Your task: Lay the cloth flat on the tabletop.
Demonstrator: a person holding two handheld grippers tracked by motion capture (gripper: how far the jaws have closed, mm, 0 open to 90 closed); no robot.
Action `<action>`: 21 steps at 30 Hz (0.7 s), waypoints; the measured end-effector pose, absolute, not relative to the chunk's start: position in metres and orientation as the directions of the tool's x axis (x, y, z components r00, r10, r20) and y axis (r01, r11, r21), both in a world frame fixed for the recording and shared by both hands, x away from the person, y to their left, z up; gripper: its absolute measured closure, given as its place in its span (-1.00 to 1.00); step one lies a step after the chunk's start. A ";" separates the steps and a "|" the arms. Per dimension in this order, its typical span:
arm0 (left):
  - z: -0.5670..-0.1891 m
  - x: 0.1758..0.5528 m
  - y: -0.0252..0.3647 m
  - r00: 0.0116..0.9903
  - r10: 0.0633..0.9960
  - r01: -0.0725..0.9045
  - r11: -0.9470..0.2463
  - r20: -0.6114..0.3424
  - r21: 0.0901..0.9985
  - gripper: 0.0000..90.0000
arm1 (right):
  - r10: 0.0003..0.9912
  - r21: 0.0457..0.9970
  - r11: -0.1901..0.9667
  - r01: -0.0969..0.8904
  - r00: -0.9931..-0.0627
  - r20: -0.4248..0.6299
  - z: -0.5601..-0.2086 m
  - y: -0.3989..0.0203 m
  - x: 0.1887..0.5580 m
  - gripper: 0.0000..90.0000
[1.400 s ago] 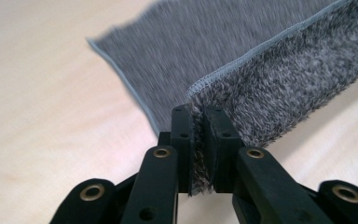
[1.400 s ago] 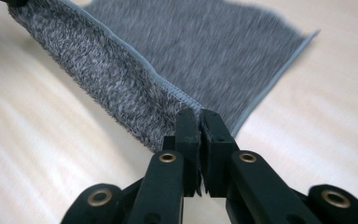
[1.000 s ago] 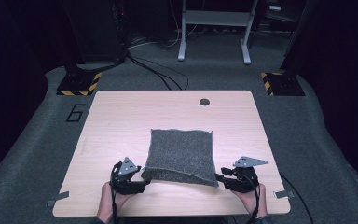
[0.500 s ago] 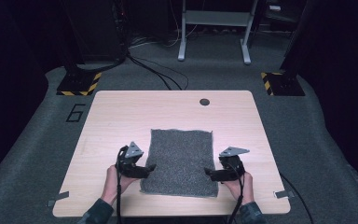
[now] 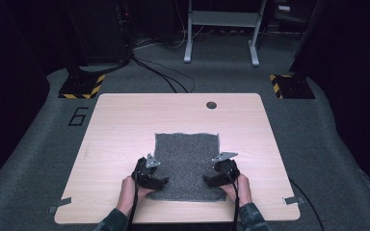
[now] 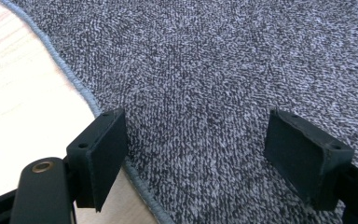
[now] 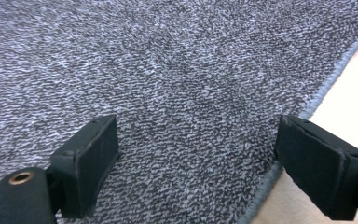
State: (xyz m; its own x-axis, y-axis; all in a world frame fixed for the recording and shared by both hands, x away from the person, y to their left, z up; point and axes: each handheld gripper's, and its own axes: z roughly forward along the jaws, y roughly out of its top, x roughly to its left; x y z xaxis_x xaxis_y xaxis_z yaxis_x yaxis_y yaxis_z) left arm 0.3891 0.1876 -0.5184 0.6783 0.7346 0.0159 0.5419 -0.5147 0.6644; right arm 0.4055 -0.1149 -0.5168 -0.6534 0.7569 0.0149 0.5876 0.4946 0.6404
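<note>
Grey speckled cloth [image 5: 187,163] on a pale wood-grain table [image 5: 120,125]

The cloth is flecked dark and light grey, hemmed in plain grey; both grippers' pads [image 6: 107,154] are black; the floor markers [image 5: 82,86] are striped yellow and black.

place: lab or test studio | landmark: light wooden table [image 5: 125,125] on grey carpet | behind it: black stands on yellow-black hazard-striped bases [image 5: 82,86], loose floor cables [image 5: 159,72], white metal frame [image 5: 221,29] | left of it: floor number 6 [image 5: 78,116] | surroundings: dark
</note>
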 end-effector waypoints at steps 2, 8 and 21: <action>-0.518 0.386 0.185 0.674 0.739 0.546 -0.514 0.018 0.662 -0.53 | 0.758 0.637 0.499 0.587 -0.652 0.007 -0.517 -0.115 0.407 -0.70; -0.520 0.380 0.179 0.668 0.744 0.541 -0.503 0.020 0.674 -0.53 | 0.757 0.641 0.501 0.581 -0.653 0.000 -0.517 -0.122 0.405 -0.70; -0.504 0.381 0.191 0.645 0.764 0.538 -0.460 0.005 0.707 -0.66 | 0.761 0.690 0.456 0.562 -0.649 0.025 -0.508 -0.132 0.395 -0.77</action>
